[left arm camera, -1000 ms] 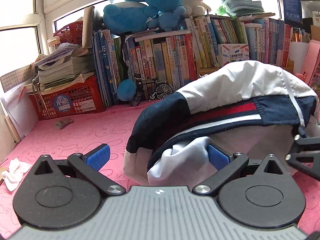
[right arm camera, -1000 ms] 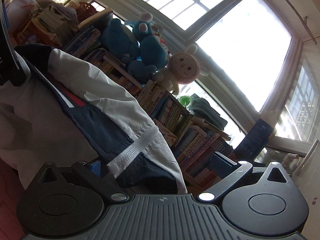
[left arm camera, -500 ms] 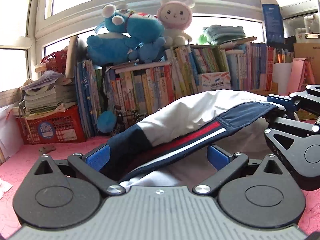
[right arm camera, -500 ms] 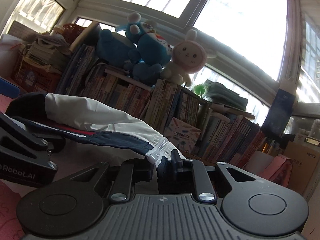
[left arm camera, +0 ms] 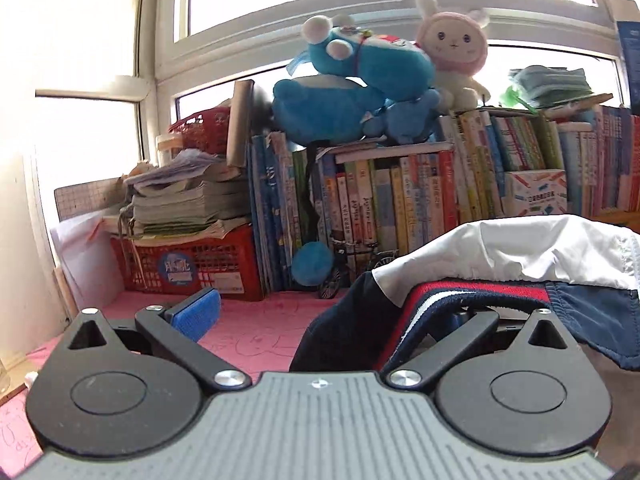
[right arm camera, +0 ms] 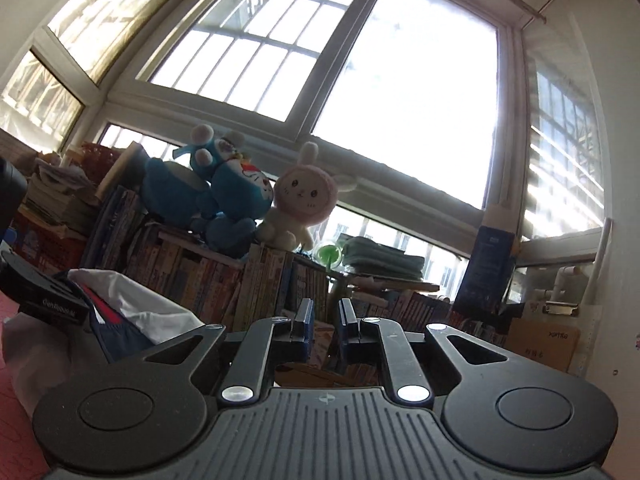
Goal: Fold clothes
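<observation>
A garment (left arm camera: 500, 264) of white and navy cloth with a red and white striped band lies bunched on the pink table. In the left wrist view it drapes over my left gripper's right finger, which is hidden; the left blue pad (left arm camera: 198, 314) is bare. My left gripper (left arm camera: 332, 312) stands wide open. In the right wrist view the garment (right arm camera: 132, 312) lies to the left, apart from my right gripper (right arm camera: 325, 322), whose jaws are nearly closed with a narrow gap and hold nothing.
The pink table mat (left arm camera: 248, 332) runs back to a row of books (left arm camera: 400, 196) with plush toys (left arm camera: 360, 92) on top. A red basket (left arm camera: 188, 268) of papers stands at the back left. Windows rise behind.
My right gripper has let go of the garment's edge and drawn away to the right, tilting up. The garment has dropped lower and now sits to the right over my left gripper's right finger.
</observation>
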`<state>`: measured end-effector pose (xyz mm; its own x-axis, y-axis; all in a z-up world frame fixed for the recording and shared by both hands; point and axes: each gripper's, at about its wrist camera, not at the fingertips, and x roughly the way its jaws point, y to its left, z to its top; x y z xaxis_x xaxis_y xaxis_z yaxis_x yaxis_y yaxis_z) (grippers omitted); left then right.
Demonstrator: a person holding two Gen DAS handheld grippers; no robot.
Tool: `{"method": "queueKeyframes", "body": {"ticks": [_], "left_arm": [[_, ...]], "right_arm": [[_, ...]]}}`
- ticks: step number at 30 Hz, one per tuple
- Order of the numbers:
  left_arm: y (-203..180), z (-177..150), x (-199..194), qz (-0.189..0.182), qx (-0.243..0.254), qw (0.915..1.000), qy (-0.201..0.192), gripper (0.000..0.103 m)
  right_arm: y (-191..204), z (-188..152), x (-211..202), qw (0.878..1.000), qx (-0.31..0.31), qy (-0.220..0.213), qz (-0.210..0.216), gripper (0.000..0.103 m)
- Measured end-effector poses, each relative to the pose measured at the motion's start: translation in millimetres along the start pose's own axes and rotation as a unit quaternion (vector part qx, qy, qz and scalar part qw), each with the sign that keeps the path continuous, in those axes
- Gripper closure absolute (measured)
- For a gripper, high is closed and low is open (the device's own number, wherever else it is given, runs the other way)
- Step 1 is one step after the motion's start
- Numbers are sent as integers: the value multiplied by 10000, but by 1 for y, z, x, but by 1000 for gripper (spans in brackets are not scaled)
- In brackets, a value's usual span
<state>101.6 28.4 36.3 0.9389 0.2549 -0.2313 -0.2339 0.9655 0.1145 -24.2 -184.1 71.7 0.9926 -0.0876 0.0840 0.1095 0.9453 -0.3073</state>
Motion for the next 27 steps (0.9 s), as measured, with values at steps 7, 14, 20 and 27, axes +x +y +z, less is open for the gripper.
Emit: {"method": "queueKeyframes", "body": {"ticks": [7,14,20,27], "left_arm": [[5,-2,-15,-131,67,9996,-243,0],[10,13,-36,-265,17,9978,-605,0],[3,-2,-46,-550,260,9961,-638,0],[-31,-34,-33,-198,896,9938,-621,0]], "right_arm": [[48,-45,-14,9903,-358,603,1196,70],[100,-52,14,9923,-1102,224,523,32],[76,-29,39,9995,-308,-23,-116,72],[26,-9,37,9976,289,-211,-585,75]]}}
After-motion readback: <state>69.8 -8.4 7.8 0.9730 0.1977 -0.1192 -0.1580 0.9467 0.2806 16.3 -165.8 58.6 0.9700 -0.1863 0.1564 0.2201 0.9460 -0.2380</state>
